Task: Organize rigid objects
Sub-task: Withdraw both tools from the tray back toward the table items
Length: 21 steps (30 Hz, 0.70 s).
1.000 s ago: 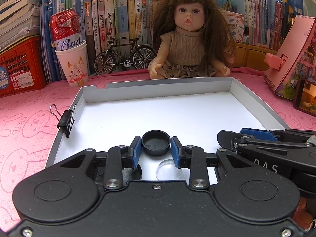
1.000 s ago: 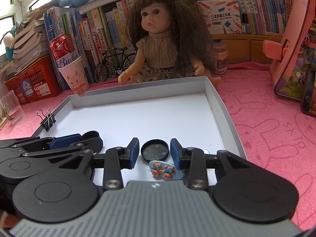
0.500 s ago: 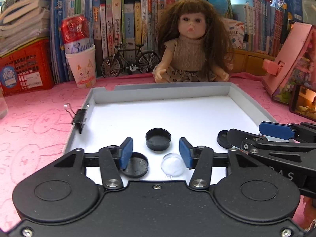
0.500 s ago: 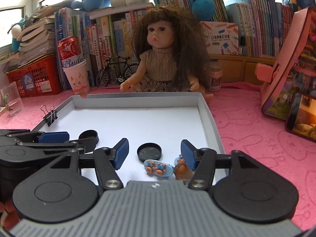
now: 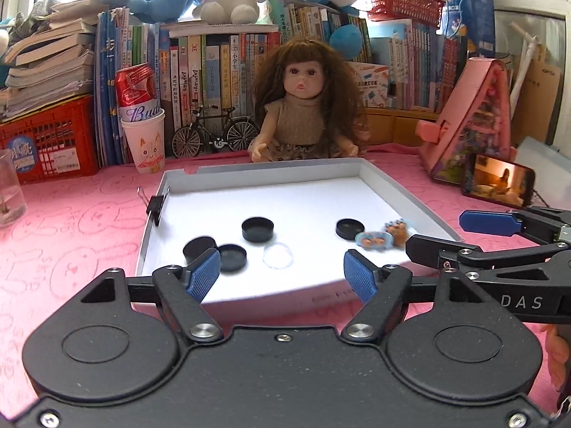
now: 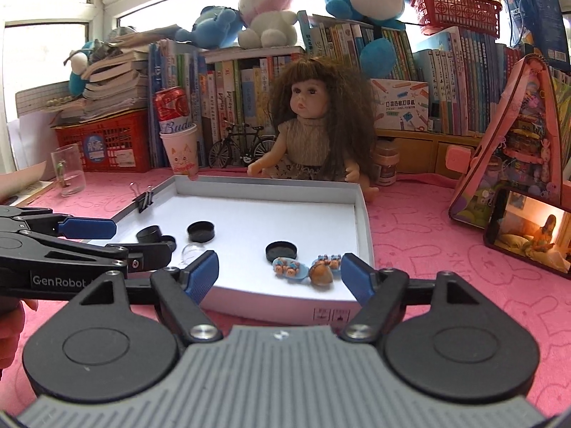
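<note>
We hold both grippers at the near edge of the white tray (image 5: 403, 192), above the pink tablecloth (image 5: 71, 242). The left gripper (image 5: 282, 278) has its blue pads wide apart and its jaws are opening, nothing between them, nothing held. The right gripper (image 6: 280, 276) is the same: jaws opening, pads spread wide, empty. Inside the tray, on its left side, we see two black caps (image 5: 230, 256) lying close together, one partly hidden behind the left gripper's left pad. A third black cap (image 5: 257, 229) sits a bit farther in, and a clear round lens-like disc (image 5: 277, 256) lies just beside the pair. On the tray's right side sits another black cap (image 6: 282, 250), with a small blue bear charm (image 6: 289, 268) just in front of it and a brown figure (image 6: 321, 274) next to that, near the right wall. A black binder clip (image 5: 157, 205) grips the tray's left wall. Behind the tray sits a doll (image 5: 307, 107), with a toy bicycle (image 5: 216, 132), a paper cup (image 5: 144, 142) holding a red can, and a phone (image 6: 528, 242) off to the right.
</note>
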### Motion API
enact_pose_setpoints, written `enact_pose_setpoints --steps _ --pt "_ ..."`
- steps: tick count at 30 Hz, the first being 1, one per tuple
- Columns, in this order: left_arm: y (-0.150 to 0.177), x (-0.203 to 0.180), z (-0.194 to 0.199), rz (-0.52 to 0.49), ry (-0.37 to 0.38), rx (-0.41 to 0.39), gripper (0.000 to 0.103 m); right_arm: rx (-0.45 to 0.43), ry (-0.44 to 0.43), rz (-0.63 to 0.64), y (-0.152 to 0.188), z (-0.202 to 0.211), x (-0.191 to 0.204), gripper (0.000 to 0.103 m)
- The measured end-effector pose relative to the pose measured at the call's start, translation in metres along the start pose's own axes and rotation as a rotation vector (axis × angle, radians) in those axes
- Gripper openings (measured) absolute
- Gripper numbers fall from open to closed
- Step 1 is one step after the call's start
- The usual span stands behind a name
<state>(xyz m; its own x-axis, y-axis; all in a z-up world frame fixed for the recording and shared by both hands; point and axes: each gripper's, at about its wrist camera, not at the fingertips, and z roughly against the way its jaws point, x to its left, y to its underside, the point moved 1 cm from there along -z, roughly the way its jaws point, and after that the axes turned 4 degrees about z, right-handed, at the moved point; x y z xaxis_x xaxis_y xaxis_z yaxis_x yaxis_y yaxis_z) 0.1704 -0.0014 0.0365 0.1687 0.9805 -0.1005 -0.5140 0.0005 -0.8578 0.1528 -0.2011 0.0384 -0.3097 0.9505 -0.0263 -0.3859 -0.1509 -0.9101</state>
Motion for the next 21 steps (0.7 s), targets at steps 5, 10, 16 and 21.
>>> enact_pose_setpoints --steps 5,10,16,21 --pt "0.016 0.001 0.024 0.037 0.007 -0.02 0.076 -0.015 -0.029 0.0 0.009 0.019 0.005 0.087" --pt "0.037 0.001 0.041 0.074 0.017 -0.021 0.076 -0.014 -0.05 -0.005 0.022 0.034 0.008 0.088" --pt "0.057 -0.006 0.06 0.033 0.019 -0.037 0.077 -0.008 -0.069 -0.021 0.041 0.049 0.01 0.089" --pt "0.069 -0.01 0.074 0.004 0.04 -0.044 0.077 -0.003 -0.083 -0.06 0.056 0.06 0.008 0.09"
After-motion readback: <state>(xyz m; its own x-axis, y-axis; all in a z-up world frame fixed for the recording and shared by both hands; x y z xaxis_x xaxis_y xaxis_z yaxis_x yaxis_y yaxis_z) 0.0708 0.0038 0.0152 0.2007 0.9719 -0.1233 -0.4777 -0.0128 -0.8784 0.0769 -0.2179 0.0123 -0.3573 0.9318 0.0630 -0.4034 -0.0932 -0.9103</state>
